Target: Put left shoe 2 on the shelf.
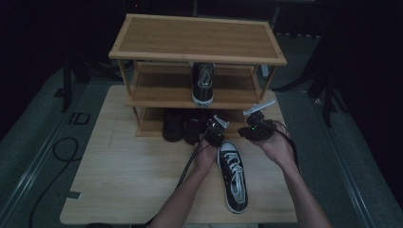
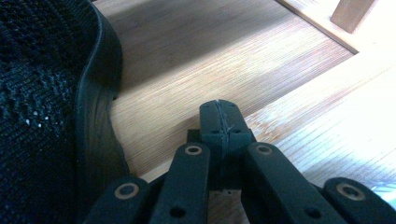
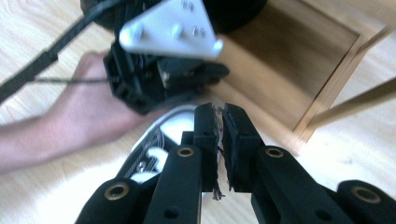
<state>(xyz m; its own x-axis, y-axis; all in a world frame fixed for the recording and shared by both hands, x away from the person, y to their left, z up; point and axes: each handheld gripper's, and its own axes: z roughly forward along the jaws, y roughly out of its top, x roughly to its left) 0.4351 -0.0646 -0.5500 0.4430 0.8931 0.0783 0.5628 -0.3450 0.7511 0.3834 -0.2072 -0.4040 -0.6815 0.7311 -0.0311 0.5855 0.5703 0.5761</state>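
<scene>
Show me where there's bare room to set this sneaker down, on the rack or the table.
Rack: the top shelf is bare all over. The middle shelf is free either side of the lone sneaker. The bottom shelf is open at its right end, beside the dark shoes, though both grippers crowd that front. Table: bare left of the arms; narrower right of the laced sneaker.

Room dim; far side and right side in near-darkness. Light wood table point(image 1: 119, 180) with rounded corners stands on grey floor point(image 1: 28, 128). Three-tier bamboo rack point(image 1: 197, 38) sits at the table's far edge. Black cable point(image 1: 54, 156) loops across the floor on the left. Dark stand legs point(image 1: 328, 95) visible on the right, past the table.
</scene>
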